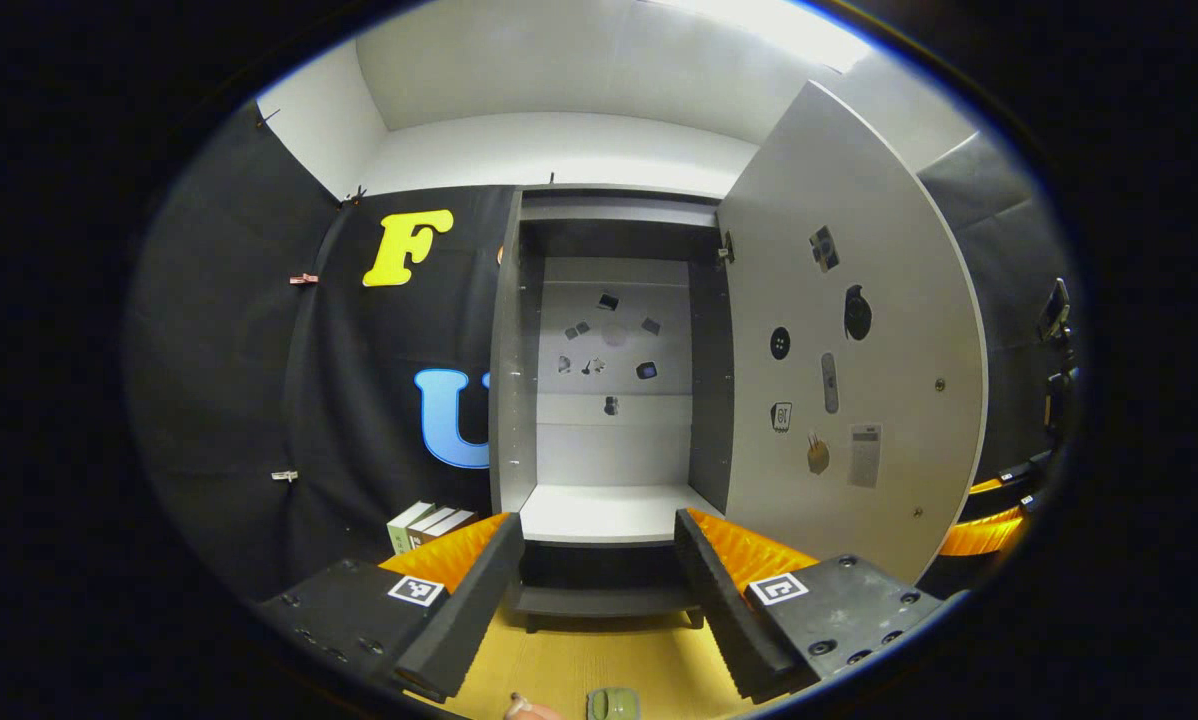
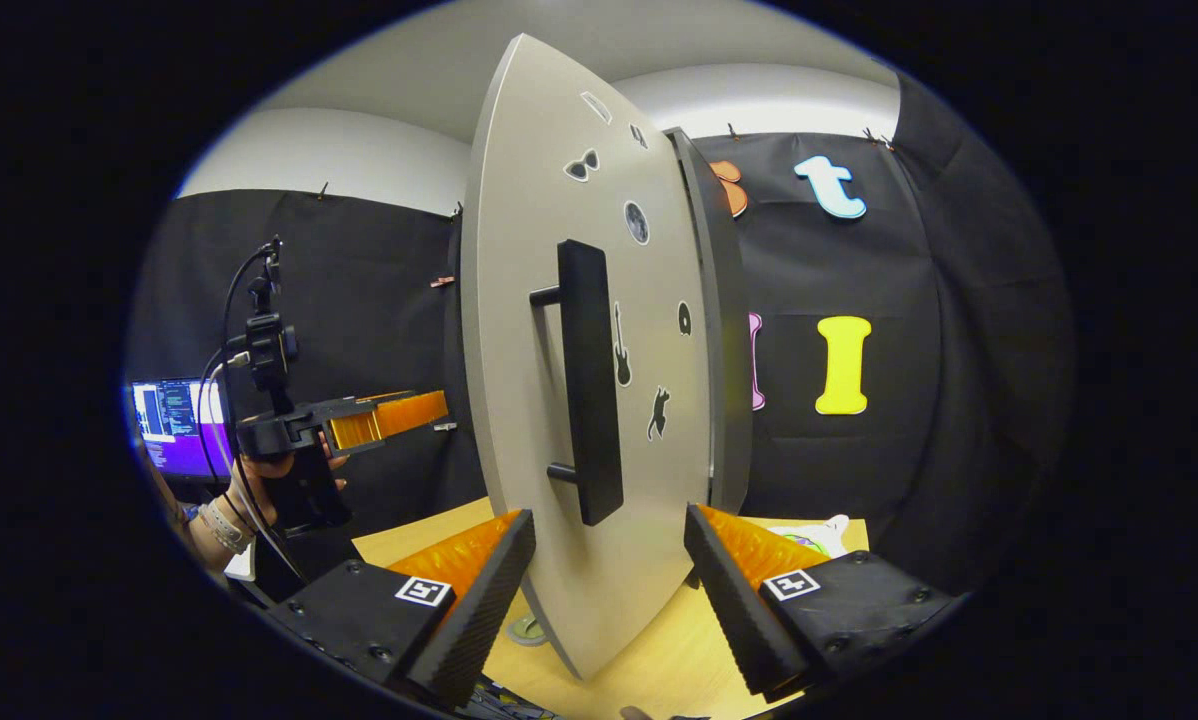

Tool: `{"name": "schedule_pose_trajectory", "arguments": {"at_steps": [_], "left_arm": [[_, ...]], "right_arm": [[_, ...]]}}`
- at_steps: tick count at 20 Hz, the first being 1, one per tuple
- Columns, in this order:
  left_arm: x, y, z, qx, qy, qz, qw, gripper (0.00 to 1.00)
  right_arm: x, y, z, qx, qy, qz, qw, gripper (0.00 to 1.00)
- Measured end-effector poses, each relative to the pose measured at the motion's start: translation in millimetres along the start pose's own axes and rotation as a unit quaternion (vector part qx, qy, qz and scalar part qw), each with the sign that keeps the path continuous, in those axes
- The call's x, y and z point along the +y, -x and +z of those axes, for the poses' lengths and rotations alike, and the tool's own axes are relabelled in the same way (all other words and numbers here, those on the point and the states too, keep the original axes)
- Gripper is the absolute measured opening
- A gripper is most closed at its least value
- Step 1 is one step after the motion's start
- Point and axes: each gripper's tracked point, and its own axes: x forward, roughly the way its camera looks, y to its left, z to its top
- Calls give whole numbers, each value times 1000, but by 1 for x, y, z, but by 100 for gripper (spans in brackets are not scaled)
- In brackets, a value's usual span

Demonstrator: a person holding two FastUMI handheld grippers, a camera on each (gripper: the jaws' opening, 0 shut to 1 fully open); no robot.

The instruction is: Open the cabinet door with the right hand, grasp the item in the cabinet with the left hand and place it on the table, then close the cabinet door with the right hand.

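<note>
With the cabinet door point(image 2: 559, 400) wide open, our left gripper point(image 1: 594, 590) faces the cabinet point(image 1: 609, 515) with fingers spread, holding nothing. Our right gripper point(image 2: 609, 590), also released, straddles the door's near edge below the handle point(image 2: 589, 380). We judge closing comes next: grip that handle and swing.

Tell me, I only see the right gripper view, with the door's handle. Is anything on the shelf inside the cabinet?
Observer: The left gripper view looks into the cabinet. Its shelf looks bare. There are only stickers on the back wall.
Operator: Is the item on the table?
Observer: A small green thing lies on the table in front of the cabinet. I can't tell what it is.
Operator: Is the left claw open?
Observer: Yes, the left claw is open, with nothing between its fingers.
</note>
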Motion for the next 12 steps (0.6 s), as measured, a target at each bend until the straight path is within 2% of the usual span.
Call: {"name": "schedule_pose_trajectory", "arguments": {"at_steps": [7,12], "left_arm": [[32,-22,-2,0,12,-18,1000,95],[66,-44,8,-9,5,-63,998,94]], "right_arm": [[13,-8,-2,5,-9,-5,1000,98],[29,-20,-5,0,-14,-25,1000,98]]}}
